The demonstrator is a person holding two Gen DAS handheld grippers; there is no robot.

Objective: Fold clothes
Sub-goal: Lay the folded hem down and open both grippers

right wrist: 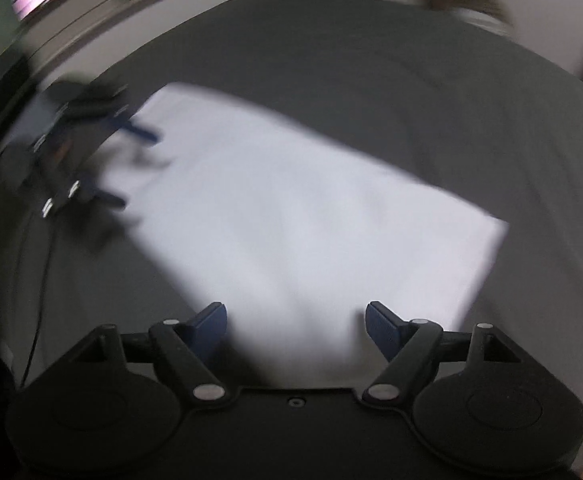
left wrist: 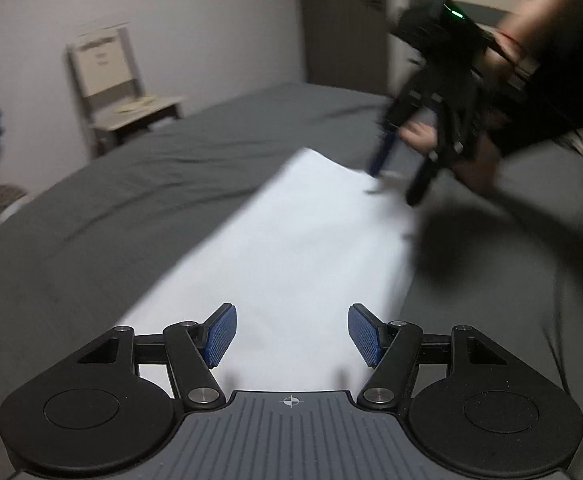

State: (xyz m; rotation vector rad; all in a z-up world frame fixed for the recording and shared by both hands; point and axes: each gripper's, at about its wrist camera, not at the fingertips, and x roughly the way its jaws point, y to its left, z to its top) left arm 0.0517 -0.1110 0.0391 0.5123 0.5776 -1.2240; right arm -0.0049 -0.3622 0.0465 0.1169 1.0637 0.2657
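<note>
A white garment (left wrist: 287, 248) lies folded into a long flat rectangle on a grey bed sheet (left wrist: 131, 208). It also shows in the right wrist view (right wrist: 291, 216). My left gripper (left wrist: 291, 334) is open and empty, just above the garment's near end. My right gripper (right wrist: 295, 330) is open and empty over the garment's other end. In the left wrist view the right gripper (left wrist: 399, 184) is blurred, its fingers spread over the far right corner. In the right wrist view the left gripper (right wrist: 131, 168) is blurred at the left edge of the garment.
A wooden chair (left wrist: 119, 88) stands against the wall beyond the bed's far left. A door (left wrist: 343, 20) is at the back. A cable (right wrist: 39, 292) trails along the sheet at the left in the right wrist view.
</note>
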